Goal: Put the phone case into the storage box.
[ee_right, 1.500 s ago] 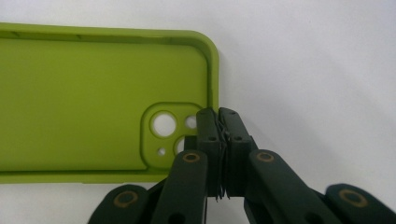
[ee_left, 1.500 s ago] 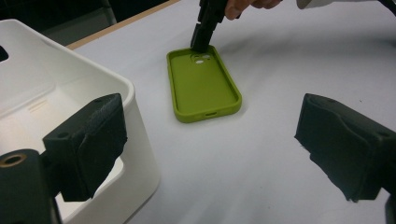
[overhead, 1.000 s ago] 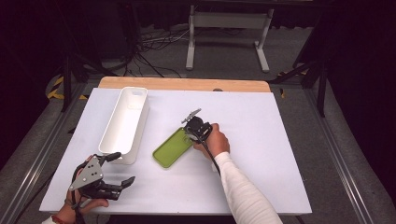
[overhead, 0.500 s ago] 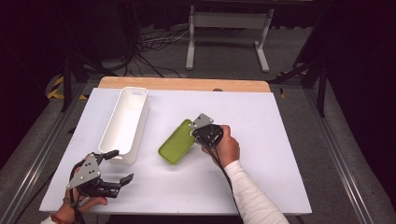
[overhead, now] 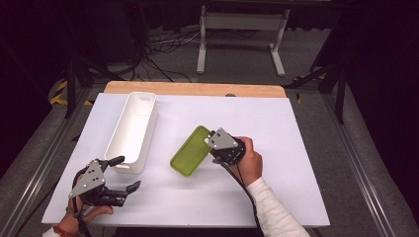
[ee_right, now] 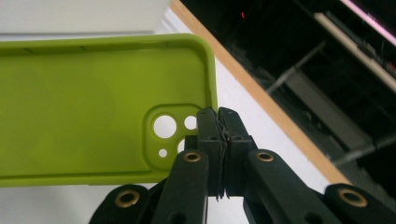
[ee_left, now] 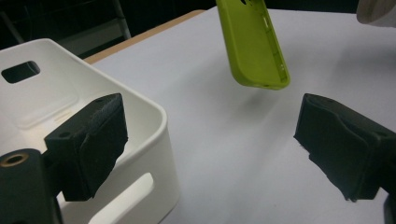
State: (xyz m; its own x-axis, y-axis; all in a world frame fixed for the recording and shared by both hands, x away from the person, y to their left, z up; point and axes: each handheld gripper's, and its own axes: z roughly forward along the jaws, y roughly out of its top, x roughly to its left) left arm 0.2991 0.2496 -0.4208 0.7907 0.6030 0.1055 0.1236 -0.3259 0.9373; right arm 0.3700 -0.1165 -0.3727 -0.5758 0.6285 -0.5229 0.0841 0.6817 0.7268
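Your right gripper pinches the lime-green soft plastic phone case by one thin edge beside its camera cutout, lifted above the white counter near the white rectangular plastic bin. Such a narrow hold could let it swing or slip. Your left gripper sits released.

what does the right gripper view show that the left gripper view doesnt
The right gripper view alone gives the camera cut-outs of the green phone case and the right gripper, its jaws pinched shut on the case's rim beside them.

The left gripper view alone gives the white bin with its handle slot, the left gripper with its jaws wide apart and nothing between them, and the case's far end hanging above the table.

Both share the green phone case, the white table surface and the wooden strip along its far edge.
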